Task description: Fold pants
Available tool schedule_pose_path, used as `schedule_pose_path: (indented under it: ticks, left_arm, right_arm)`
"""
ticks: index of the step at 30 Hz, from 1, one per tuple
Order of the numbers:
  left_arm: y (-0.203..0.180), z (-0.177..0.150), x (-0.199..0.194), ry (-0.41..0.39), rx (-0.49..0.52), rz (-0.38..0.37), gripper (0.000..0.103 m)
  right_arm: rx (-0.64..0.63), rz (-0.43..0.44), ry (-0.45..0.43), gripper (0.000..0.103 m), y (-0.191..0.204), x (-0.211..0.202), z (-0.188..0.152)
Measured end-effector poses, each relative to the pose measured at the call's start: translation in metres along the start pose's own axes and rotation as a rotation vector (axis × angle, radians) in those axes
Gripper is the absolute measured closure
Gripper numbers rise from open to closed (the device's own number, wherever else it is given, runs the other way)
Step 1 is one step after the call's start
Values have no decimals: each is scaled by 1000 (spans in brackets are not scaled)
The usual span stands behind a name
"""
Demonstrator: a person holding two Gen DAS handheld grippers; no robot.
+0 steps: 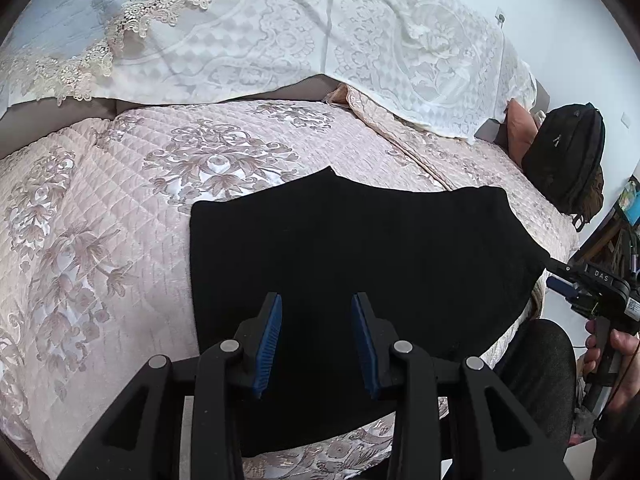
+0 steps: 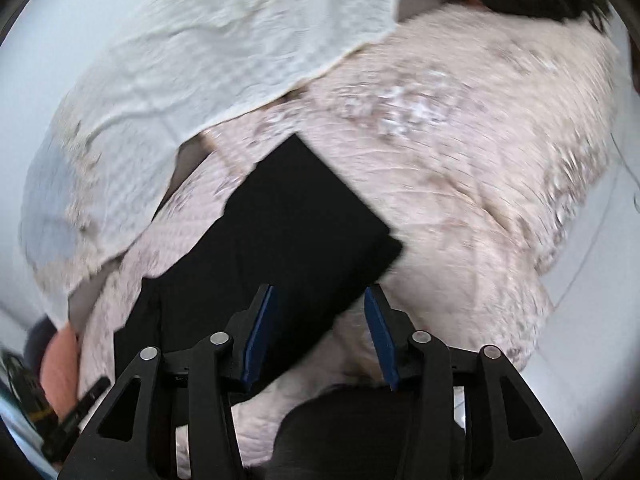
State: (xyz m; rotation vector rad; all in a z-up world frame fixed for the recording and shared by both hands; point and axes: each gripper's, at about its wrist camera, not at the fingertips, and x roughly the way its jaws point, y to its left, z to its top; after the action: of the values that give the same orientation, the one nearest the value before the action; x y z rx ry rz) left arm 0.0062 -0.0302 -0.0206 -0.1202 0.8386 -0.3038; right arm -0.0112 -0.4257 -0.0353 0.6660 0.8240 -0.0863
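left wrist view: black pants (image 1: 352,256) lie folded flat on pink quilted bedspread (image 1: 120,208), white lace cover (image 1: 360,40) behind. left gripper (image 1: 317,340) hovers over near part of pants, jaws parted, nothing between blue pads. right gripper (image 1: 588,284) at pants' right edge, hand (image 1: 616,352) on grip. black bag (image 1: 568,160) far right.

right wrist view: blurred. right gripper (image 2: 320,332) jaws apart, empty, above pants (image 2: 288,240) edge on bedspread (image 2: 460,160).

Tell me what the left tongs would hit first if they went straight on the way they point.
Most likely the black pants lying flat on the quilted bedspread; the open left tongs aim at them, nothing between.
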Motion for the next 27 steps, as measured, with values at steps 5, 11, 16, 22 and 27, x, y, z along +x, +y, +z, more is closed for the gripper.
schedule_pose_path:
  ticks: [5,11,16,22,27]
  left_arm:
    - [-6,1,4,10,15,0,66]
    - [-5,0,8,22,12,9,66]
    - [-2,-2,14,35,-1,16,66]
    - [4,-5,16,45,-17,20,66]
    - [11,-8,14,39,-41,29,66]
  right_arm:
    - [76,37,48,53,-19,16,8]
    - [170,135,59,52,-31,29,21]
    - [208,169,47,51,-28,28,24]
    - [171,193,46,51,-15,37,24]
    - [136,157,41,78,-6,41,36]
